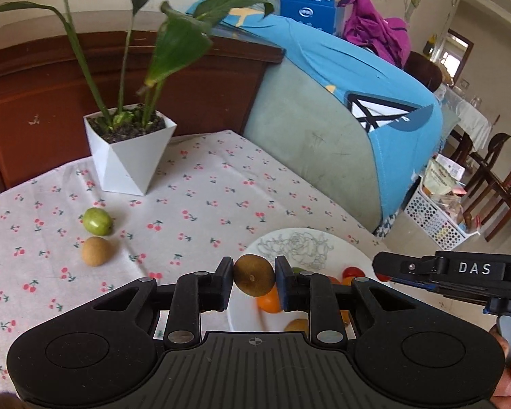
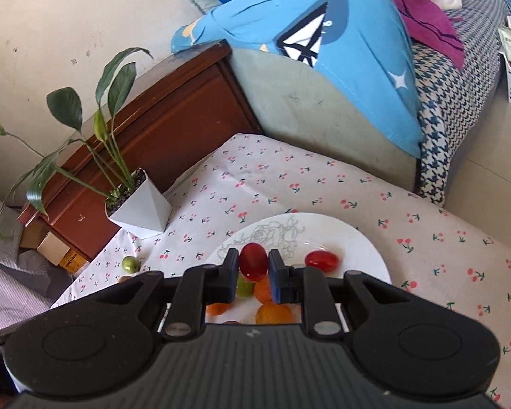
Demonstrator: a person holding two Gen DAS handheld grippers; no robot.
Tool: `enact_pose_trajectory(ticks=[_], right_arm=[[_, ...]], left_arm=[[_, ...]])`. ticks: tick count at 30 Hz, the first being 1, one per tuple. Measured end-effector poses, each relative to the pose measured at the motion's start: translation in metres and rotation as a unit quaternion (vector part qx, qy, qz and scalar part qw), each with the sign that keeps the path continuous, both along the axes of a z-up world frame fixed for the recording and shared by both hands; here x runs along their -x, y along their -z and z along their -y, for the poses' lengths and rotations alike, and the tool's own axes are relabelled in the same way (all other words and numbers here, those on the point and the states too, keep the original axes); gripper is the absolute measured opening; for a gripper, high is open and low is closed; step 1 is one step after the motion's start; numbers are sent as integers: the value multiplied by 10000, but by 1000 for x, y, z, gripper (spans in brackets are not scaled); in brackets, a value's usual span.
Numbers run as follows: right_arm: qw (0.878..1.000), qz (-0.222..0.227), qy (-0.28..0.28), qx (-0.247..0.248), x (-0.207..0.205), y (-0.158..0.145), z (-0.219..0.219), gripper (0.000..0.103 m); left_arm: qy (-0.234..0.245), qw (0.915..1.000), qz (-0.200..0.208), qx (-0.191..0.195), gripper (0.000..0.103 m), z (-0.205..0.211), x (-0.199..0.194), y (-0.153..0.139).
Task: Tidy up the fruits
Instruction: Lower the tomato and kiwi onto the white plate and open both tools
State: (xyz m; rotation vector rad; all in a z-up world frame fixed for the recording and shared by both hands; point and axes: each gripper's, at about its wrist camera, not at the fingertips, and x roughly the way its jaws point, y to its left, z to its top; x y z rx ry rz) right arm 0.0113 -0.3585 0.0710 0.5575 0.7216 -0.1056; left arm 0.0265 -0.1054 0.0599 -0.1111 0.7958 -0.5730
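My left gripper (image 1: 254, 281) is shut on a brown round fruit (image 1: 254, 274) and holds it over the near edge of the white plate (image 1: 340, 248). My right gripper (image 2: 253, 271) is shut on a red cherry tomato (image 2: 253, 261) above the same plate (image 2: 357, 242). On the plate lie another red tomato (image 2: 322, 260), orange fruits (image 2: 274, 313) and a green one (image 2: 243, 288). On the cherry-print cloth to the left lie a green fruit (image 1: 97, 221) and a tan fruit (image 1: 96, 251). The right gripper's body also shows in the left wrist view (image 1: 460, 269).
A white faceted pot with a leafy plant (image 1: 129, 150) stands at the back of the table. Behind it is a wooden cabinet (image 1: 85, 78). A sofa arm with blue clothing (image 1: 340, 102) borders the table's far right.
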Motion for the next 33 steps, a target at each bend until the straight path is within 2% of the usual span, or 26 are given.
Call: enact_pose_trajectory(ticks=[6, 12, 14, 20, 24, 33], right_arm=[[9987, -413, 239, -153, 8, 12, 11, 18], [9965, -682, 334, -348, 11, 21, 14, 19], [9963, -711, 365, -327, 11, 21, 14, 22], [9964, -635, 416, -365, 12, 19, 15, 22], [9965, -624, 398, -377, 10, 19, 13, 22], [9977, -554, 219, -337, 6, 18, 6, 23]], left_arm=[[496, 9986, 59, -165, 24, 28, 14, 9], [636, 9976, -9, -282, 24, 40, 19, 19], [679, 9972, -17, -300, 24, 42, 20, 21], [613, 9978, -9, -240, 27, 40, 20, 17], [399, 9990, -4, -215, 46, 32, 16, 13], [-211, 9995, -89, -218, 51, 8, -1, 6]])
